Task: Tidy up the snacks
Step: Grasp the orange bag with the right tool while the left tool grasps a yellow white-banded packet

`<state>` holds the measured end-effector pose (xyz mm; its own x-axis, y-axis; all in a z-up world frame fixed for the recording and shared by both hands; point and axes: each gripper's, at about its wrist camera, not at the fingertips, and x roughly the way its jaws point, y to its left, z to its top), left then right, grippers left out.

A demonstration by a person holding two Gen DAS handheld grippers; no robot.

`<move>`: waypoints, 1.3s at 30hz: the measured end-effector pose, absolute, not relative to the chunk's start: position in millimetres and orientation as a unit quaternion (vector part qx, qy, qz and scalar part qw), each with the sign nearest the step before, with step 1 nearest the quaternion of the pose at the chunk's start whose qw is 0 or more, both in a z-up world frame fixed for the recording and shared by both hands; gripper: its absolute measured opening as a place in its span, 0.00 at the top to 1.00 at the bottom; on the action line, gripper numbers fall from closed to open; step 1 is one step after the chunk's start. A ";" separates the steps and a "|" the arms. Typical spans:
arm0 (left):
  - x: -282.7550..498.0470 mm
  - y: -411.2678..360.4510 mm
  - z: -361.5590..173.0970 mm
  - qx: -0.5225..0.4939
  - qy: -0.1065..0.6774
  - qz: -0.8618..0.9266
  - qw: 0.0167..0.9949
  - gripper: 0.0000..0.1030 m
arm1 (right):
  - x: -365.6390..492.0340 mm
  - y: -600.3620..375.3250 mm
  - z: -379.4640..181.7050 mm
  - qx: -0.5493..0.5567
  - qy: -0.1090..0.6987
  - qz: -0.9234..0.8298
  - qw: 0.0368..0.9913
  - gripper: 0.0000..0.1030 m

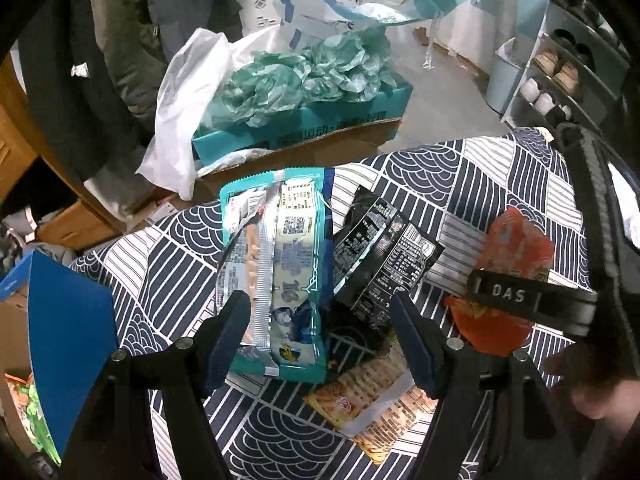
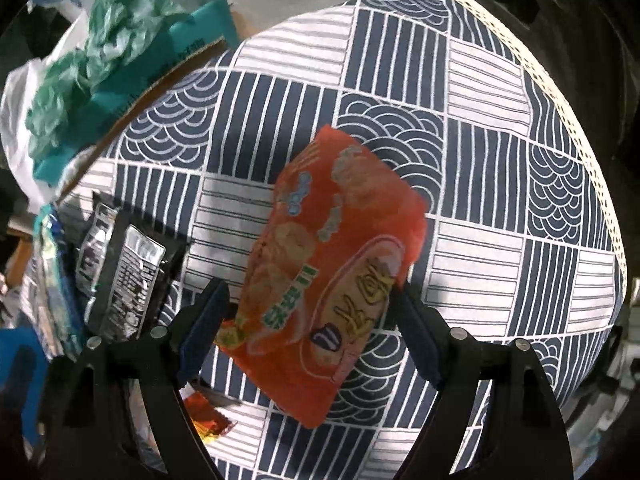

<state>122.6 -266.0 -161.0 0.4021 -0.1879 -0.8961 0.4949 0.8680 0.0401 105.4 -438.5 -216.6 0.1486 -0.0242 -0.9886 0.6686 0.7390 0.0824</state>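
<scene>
Seemingly, the left wrist view has the left gripper (image 1: 320, 336) spread wide over the navy-and-white patterned tablecloth (image 1: 500, 184), pinching nothing. Directly ahead lies the teal-edged foil snack packet (image 1: 276, 272), its long axis running away along the fingers, its near end between the tips — so this hand is nearer to it. A black printed snack pouch (image 1: 384, 256) lies just to its right, partly overlapping a yellow-orange wrapper (image 1: 372, 408) whose lower end is cut off behind the right finger. The orange-red plastic snack bag (image 1: 504, 280) is half hidden behind the other tool.

From the right wrist view, the right gripper (image 2: 312, 320) holds that orange-red bag (image 2: 332, 256) by its near end — tilted, long axis pointing up-left, raised above the cloth. The picture is motion-blurred; whether the pads truly press it is hard to confirm.
</scene>
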 end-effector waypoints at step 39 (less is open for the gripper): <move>79.8 -259.6 -191.3 0.184 0.533 -0.311 0.765 0.23 | 6.2 -400.6 -221.4 0.133 0.653 -0.122 0.736 0.32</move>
